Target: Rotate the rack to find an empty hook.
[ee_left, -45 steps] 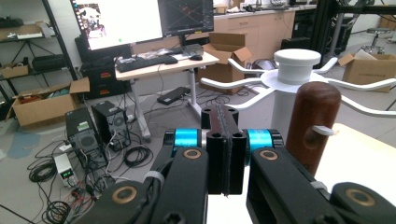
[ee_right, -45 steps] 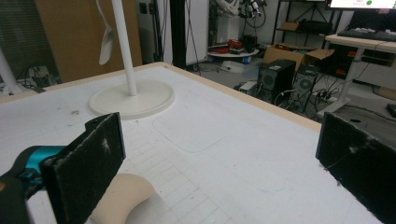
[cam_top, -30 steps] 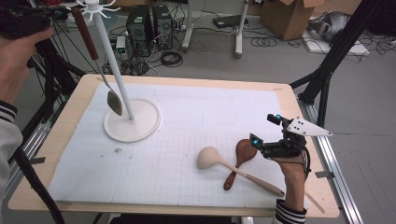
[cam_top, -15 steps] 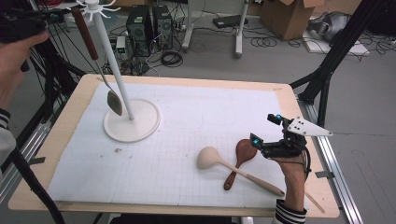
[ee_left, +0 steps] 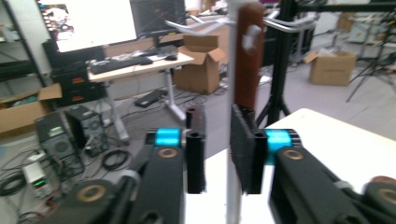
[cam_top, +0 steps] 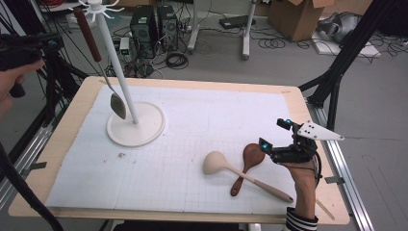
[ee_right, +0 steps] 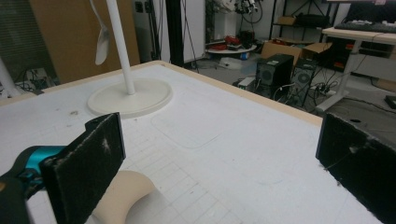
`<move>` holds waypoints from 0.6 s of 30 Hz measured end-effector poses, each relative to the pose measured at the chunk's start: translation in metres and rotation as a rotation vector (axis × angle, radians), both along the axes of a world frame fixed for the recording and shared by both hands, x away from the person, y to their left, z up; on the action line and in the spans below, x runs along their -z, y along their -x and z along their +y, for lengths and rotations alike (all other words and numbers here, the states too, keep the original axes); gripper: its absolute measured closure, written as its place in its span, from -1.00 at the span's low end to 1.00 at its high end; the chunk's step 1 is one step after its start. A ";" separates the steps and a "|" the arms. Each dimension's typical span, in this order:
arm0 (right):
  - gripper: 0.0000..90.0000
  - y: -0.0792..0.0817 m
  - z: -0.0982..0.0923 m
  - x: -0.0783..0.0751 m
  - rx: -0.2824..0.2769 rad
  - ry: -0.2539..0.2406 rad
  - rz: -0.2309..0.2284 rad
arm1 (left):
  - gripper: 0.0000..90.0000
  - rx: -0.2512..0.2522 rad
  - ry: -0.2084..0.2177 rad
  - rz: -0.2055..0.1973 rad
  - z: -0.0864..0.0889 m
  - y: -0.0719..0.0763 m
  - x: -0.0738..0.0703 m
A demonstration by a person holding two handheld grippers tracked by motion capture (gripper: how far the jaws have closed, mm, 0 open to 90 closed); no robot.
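Brown-handled spoon [ee_left: 248, 56] hanging just beyond left gripper [ee_left: 224, 149] fingers

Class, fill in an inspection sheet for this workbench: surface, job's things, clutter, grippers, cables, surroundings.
Surface: white mat on a wooden table, a few specks.
Job's things: brown-handled spoon hanging on the white stand; pale ladle and dark wooden spoon lying crossed on the mat.
Clutter: nothing seen.
Grippers: left gripper off the table's left edge, fingers just opening, a gap between them; right gripper wide open beside the lying spoons.
Cables: loose coils on the floor.
Surroundings: computer towers, cardboard boxes.
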State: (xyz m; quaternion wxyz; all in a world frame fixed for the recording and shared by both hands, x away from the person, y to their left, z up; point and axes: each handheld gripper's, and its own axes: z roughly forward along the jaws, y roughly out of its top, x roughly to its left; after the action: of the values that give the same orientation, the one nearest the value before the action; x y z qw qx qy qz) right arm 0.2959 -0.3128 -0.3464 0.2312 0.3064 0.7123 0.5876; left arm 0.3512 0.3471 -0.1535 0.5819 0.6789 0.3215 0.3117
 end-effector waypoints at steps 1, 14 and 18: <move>-0.99 0.001 0.000 0.000 0.000 0.002 0.002 | 0.55 0.016 0.001 0.000 0.000 0.002 0.003; -0.99 0.001 -0.002 0.000 0.001 0.009 0.013 | -0.49 0.134 -0.003 -0.014 -0.015 0.030 0.052; -0.99 0.002 -0.003 -0.001 -0.003 0.008 0.008 | -0.68 0.183 -0.004 -0.006 -0.022 0.033 0.068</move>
State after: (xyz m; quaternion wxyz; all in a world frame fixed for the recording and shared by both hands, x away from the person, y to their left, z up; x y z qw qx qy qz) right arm 0.2937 -0.3158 -0.3459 0.2285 0.3068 0.7161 0.5839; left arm 0.3187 0.3252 -0.2215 0.6076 0.7055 0.2560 0.2600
